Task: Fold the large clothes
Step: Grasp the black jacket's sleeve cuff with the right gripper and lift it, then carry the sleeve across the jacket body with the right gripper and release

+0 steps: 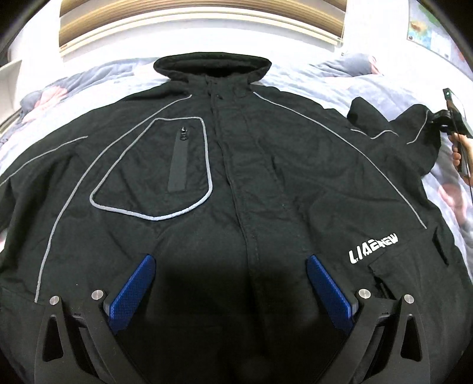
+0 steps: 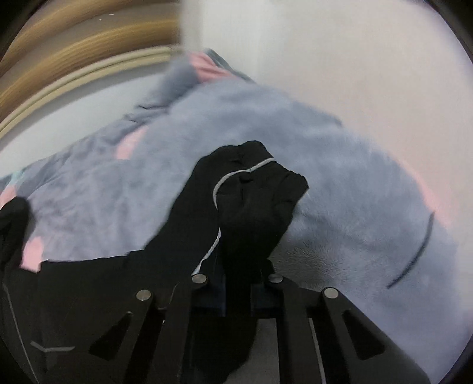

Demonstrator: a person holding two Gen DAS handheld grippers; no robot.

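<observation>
Spreading across most of the left wrist view, a large black hooded jacket with grey piping (image 1: 236,165) is lying front-up on a soft grey-blue bedspread with pink patches (image 1: 310,79), its hood pointing toward the top of the frame. Behind the bed, a white wall (image 1: 38,38) is running along the top, with a pale wooden headboard band (image 1: 201,17) curving across the upper centre and a colourful poster (image 1: 425,32) showing in the upper right corner. The left gripper (image 1: 230,292) is hovering over the jacket's lower front, its blue-padded fingers (image 1: 133,292) standing wide apart with nothing between them.

Only the left wrist view is showing the whole garment, the white lettering at lower right, and a person's hand (image 1: 461,150) holding the other tool at the right edge beside the jacket's bunched sleeve (image 1: 393,127). Only the right wrist view, which is blurred, is showing the grip itself: the right gripper (image 2: 236,283) is clamped tight on the sleeve's black fabric, which is bulging up at the centre of the frame above the bedspread.
</observation>
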